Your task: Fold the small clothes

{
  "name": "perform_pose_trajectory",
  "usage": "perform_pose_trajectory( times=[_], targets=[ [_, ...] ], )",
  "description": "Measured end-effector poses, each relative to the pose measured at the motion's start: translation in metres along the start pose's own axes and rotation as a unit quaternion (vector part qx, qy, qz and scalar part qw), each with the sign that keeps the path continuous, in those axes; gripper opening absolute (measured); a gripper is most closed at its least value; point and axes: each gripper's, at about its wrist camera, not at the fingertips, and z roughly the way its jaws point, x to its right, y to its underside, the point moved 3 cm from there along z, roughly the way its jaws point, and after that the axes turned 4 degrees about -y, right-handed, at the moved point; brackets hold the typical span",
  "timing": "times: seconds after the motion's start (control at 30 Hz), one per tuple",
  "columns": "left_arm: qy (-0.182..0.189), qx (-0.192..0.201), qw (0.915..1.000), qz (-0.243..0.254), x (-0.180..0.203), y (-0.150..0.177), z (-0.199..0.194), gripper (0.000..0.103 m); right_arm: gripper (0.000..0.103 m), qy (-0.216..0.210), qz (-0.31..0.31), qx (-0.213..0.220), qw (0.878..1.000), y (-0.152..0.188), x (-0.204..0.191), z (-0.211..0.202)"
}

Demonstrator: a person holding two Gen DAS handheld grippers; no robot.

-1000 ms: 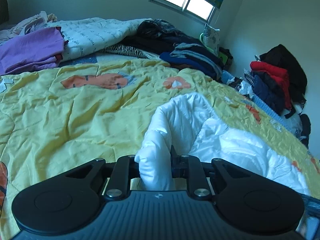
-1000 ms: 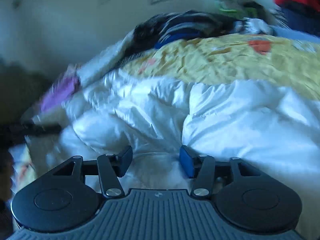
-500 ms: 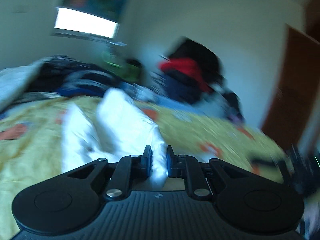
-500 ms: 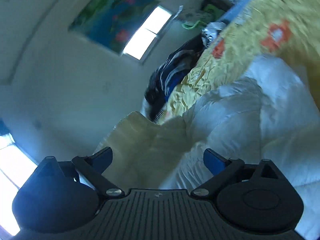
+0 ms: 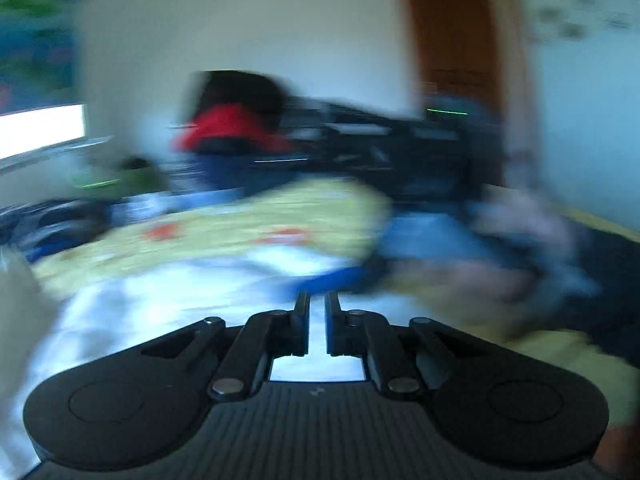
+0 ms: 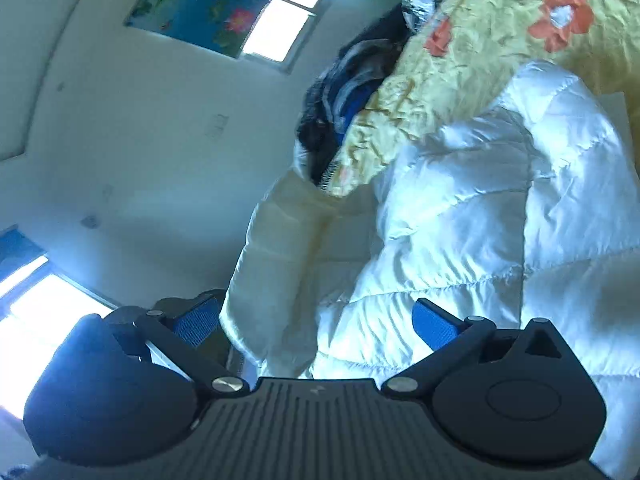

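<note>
Bed with yellow flowered quilt (image 6: 492, 36), white puffer jacket (image 6: 500, 216) on it, dark clothes pile (image 6: 344, 104) at its edge

One white jacket (image 6: 480, 216) is lying on one yellow quilt (image 6: 500, 20), and two orange flowers (image 6: 564, 16) are showing on the quilt in the right wrist view. Two windows (image 6: 288, 12) are lighting that view, and one poster (image 6: 208, 4) is hanging by the upper one. One dark clothes pile (image 6: 340, 96) is sitting at the quilt's edge. Two tongs are showing: left tongs (image 5: 317, 312), right tongs (image 6: 316, 320).
</note>
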Motion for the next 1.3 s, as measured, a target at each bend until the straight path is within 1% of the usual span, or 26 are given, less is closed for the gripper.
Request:
perform_pose_trajectory(
  times=[0.03,0.07,0.1,0.13,0.17,0.2,0.23,0.27,0.3,0.33,0.37,0.4,0.43,0.53,0.63,0.67,0.7,0.73,0.77,0.8,0.87,0.97,1.03,1.1,1.2,1.3],
  targets=[
    [-0.048,-0.011,0.9985,-0.024,-0.021,0.006,-0.001,0.013,0.102,0.0,-0.002,0.002,1.0,0.001,0.0,-0.001],
    [-0.101,-0.026,0.9932,-0.052,-0.043,0.014,-0.004,0.022,0.103,0.0,-0.001,0.003,1.0,0.003,0.002,-0.002],
    [-0.156,-0.04,0.9828,-0.09,-0.067,0.024,-0.01,0.037,0.102,-0.001,0.003,0.002,1.0,0.003,0.004,-0.001],
    [-0.207,-0.053,0.9665,-0.143,-0.094,0.036,-0.018,0.049,0.102,-0.002,0.005,0.001,1.0,0.004,0.005,-0.001],
    [-0.247,-0.064,0.9448,-0.206,-0.121,0.048,-0.028,0.075,0.103,-0.004,0.006,0.0,1.0,0.004,0.006,0.001],
    [-0.278,-0.066,0.9171,-0.278,-0.146,0.062,-0.043,0.085,0.102,-0.007,0.005,-0.003,1.0,0.004,0.008,0.004],
    [-0.3,-0.059,0.8854,-0.35,-0.168,0.076,-0.057,0.085,0.102,-0.009,0.005,-0.006,1.0,0.004,0.01,0.006],
    [-0.31,-0.054,0.8577,-0.407,-0.186,0.089,-0.068,0.085,0.102,-0.009,0.007,-0.008,1.0,0.004,0.013,0.008],
    [-0.319,-0.057,0.835,-0.445,-0.202,0.097,-0.072,0.085,0.102,-0.007,0.013,-0.007,1.0,0.003,0.018,0.012],
    [-0.319,-0.063,0.82,-0.471,-0.215,0.104,-0.073,0.085,0.102,-0.005,0.019,-0.007,1.0,0.002,0.023,0.015],
    [-0.307,-0.068,0.81,-0.495,-0.225,0.108,-0.07,0.085,0.103,-0.003,0.025,-0.006,1.0,0.002,0.027,0.018],
    [-0.285,-0.068,0.8044,-0.517,-0.234,0.112,-0.063,0.085,0.103,0.0,0.03,-0.006,1.0,0.002,0.032,0.021],
    [-0.264,-0.067,0.8023,-0.531,-0.242,0.114,-0.054,0.085,0.103,0.002,0.033,-0.007,0.999,0.003,0.037,0.025],
    [-0.258,-0.071,0.7923,-0.548,-0.258,0.118,-0.033,0.085,0.103,-0.005,0.042,-0.006,0.999,0.005,0.051,0.029],
    [-0.251,-0.07,0.7857,-0.561,-0.272,0.126,-0.013,0.084,0.103,-0.043,0.053,0.007,0.998,0.008,0.068,0.024],
    [-0.247,-0.073,0.7873,-0.56,-0.272,0.127,-0.008,0.082,0.102,-0.061,0.058,0.015,0.996,0.009,0.073,0.02],
    [-0.247,-0.074,0.7884,-0.558,-0.27,0.126,-0.004,0.061,0.1,-0.08,0.062,0.023,0.995,0.01,0.077,0.016],
    [-0.244,-0.073,0.7923,-0.555,-0.265,0.122,-0.002,0.048,0.099,-0.093,0.068,0.03,0.993,0.011,0.082,0.013],
    [-0.235,-0.074,0.8014,-0.545,-0.261,0.116,0.001,0.027,0.096,-0.104,0.075,0.038,0.991,0.012,0.087,0.01],
    [-0.233,-0.073,0.8132,-0.528,-0.255,0.107,0.001,0.018,0.092,-0.115,0.082,0.046,0.989,0.013,0.092,0.007],
    [-0.243,-0.066,0.8508,-0.461,-0.241,0.083,0.002,0.014,0.087,-0.131,0.089,0.057,0.986,0.015,0.1,0.003],
    [-0.265,-0.049,0.8995,-0.344,-0.208,0.041,0.002,0.014,0.086,-0.162,0.097,0.07,0.98,0.017,0.108,0.0],
    [-0.244,-0.022,0.9287,-0.278,-0.179,0.013,0.001,0.014,0.086,-0.167,0.098,0.068,0.979,0.019,0.111,0.0],
    [-0.202,0.005,0.9552,-0.217,-0.142,-0.012,0.001,0.014,0.086,-0.165,0.095,0.067,0.979,0.02,0.111,0.001],
    [-0.117,0.025,0.9813,-0.15,-0.081,-0.033,0.005,0.014,0.086,-0.167,0.096,0.068,0.979,0.021,0.111,0.004],
    [-0.016,0.01,0.9951,-0.097,-0.02,-0.031,0.016,0.014,0.089,-0.199,0.126,0.081,0.968,0.017,0.118,0.0]
  ],
)
